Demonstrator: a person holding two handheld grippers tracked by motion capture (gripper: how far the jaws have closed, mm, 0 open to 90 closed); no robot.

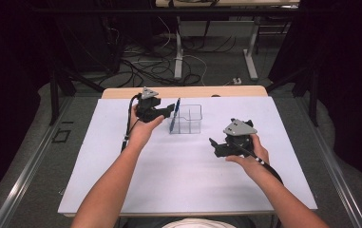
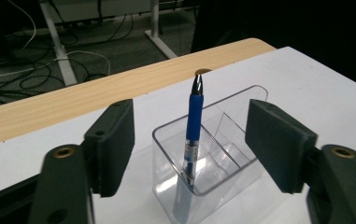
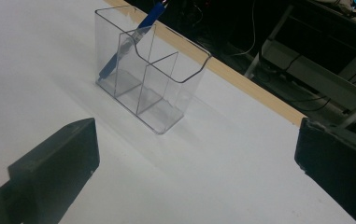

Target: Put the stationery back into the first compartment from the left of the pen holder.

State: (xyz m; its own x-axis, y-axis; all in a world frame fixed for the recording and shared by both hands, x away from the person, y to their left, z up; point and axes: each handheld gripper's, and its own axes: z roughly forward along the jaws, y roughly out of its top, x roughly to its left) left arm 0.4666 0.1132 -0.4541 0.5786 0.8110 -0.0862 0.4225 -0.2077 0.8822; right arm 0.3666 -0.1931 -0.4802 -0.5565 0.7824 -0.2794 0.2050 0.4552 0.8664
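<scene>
A blue pen (image 1: 174, 115) (image 2: 194, 126) stands tilted in the left end compartment of a clear plastic holder (image 1: 195, 124) (image 2: 224, 179) on the white table top. My left gripper (image 1: 171, 110) (image 2: 189, 140) hangs just left of the holder, open; the pen's upper end shows between the jaws, free of both pads. My right gripper (image 1: 215, 145) (image 3: 199, 154) is lower right of the holder, a hand's width from it, open with nothing between its jaws. The right gripper view shows the holder (image 3: 166, 107) with the pen (image 3: 133, 39) leaning in its far compartment.
The white sheet (image 1: 183, 180) covers most of a wooden table, whose bare edge (image 1: 193, 91) runs along the far side. Beyond it lie cables and table legs (image 1: 178, 52) on the floor. The holder's other compartments hold nothing.
</scene>
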